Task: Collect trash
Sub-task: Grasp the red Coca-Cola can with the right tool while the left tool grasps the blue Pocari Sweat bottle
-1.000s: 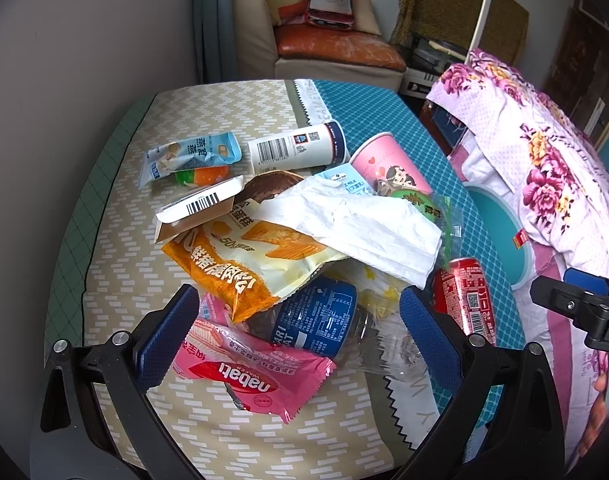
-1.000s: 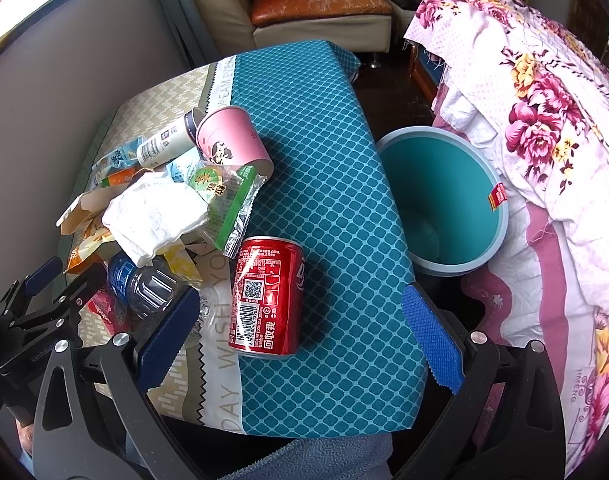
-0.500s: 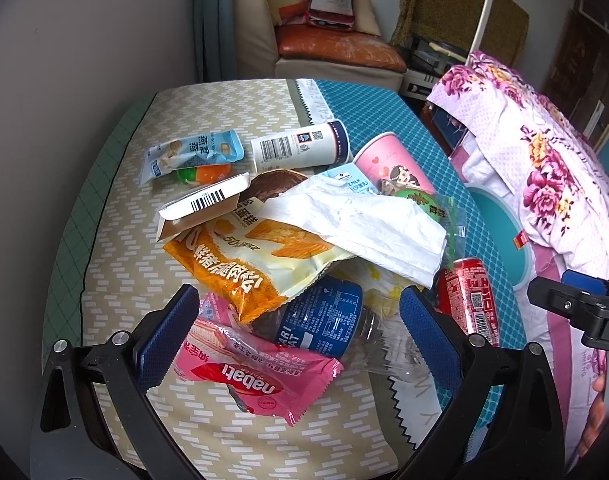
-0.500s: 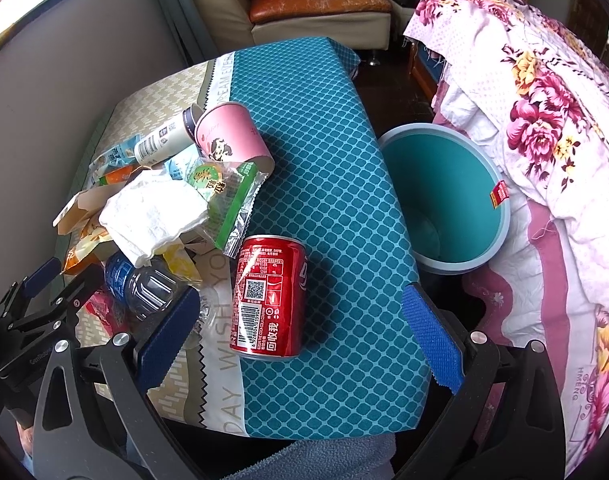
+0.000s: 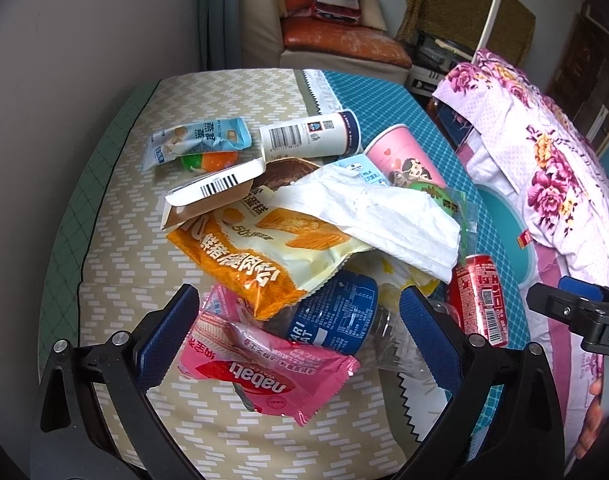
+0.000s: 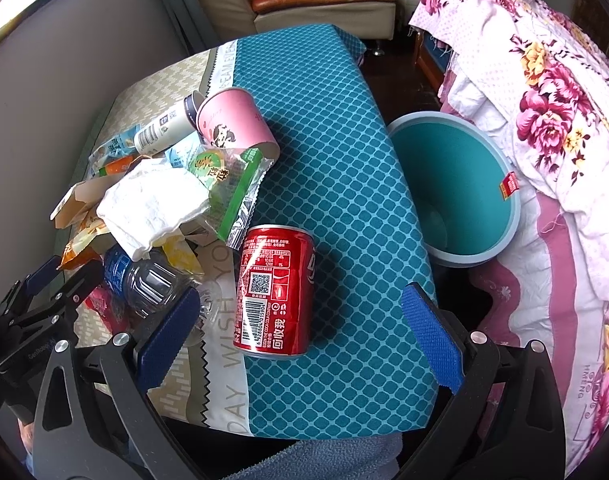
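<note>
A cloth-covered bench (image 6: 336, 168) carries all the trash: cola can (image 6: 276, 292), pink wafer wrapper (image 5: 264, 368), tissue (image 5: 376, 216). The teal bin (image 6: 456, 192) beside it looks empty. Both grippers, left (image 5: 300, 332) and right (image 6: 300, 332), hover wide-jawed, holding nothing; collecting seems unstarted.

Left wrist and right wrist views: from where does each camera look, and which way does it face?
Left wrist: sits behind the open left gripper, looking across the trash pile at the pink wrapper; the right gripper shows at right.
Right wrist: sits behind the open right gripper, facing the red can and teal bin; the left gripper shows at left.
Both show the can, tissue and pink cup.
</note>
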Motion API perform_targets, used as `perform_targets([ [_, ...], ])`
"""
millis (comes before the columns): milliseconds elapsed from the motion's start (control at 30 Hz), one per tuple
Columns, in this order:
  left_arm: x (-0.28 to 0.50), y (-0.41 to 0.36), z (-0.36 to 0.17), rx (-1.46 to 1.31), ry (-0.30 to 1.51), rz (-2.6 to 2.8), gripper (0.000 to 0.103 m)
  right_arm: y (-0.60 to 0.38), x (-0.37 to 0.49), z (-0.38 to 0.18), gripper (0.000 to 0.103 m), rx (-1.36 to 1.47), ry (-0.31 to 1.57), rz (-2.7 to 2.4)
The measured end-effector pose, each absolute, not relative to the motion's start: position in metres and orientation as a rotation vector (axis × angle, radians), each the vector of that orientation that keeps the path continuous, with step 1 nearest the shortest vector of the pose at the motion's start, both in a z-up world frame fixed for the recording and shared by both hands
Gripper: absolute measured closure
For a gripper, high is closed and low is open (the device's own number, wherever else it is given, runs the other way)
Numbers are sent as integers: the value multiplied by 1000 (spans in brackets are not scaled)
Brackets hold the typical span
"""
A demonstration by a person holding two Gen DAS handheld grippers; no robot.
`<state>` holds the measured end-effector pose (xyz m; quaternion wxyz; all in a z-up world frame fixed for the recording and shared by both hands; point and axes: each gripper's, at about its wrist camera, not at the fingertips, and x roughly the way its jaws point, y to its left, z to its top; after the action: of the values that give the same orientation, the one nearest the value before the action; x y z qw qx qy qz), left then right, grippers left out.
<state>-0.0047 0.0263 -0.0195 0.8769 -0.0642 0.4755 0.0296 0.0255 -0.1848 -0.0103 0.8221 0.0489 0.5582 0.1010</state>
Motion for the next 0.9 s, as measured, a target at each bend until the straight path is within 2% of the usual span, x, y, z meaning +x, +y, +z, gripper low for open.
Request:
perform_targets([
  [567,-10,88,-37,-223,1054,114,3,-171,48,-53,8,148,1285,299],
  [700,-7,98,-40,-246,1069,132,3,-168,53,-65,18,170,1316,321],
  [767,-6,99,-40,-243,1071,140,3,-167,54,-71,31,180,1335,346],
  [800,-6,101,-39,-241,1068,144,3,-166,53,-74,45,186,1344,359],
  [900,-5,100,-36,-223,1062,145,3,-164,52,-74,45,182,1327,383],
])
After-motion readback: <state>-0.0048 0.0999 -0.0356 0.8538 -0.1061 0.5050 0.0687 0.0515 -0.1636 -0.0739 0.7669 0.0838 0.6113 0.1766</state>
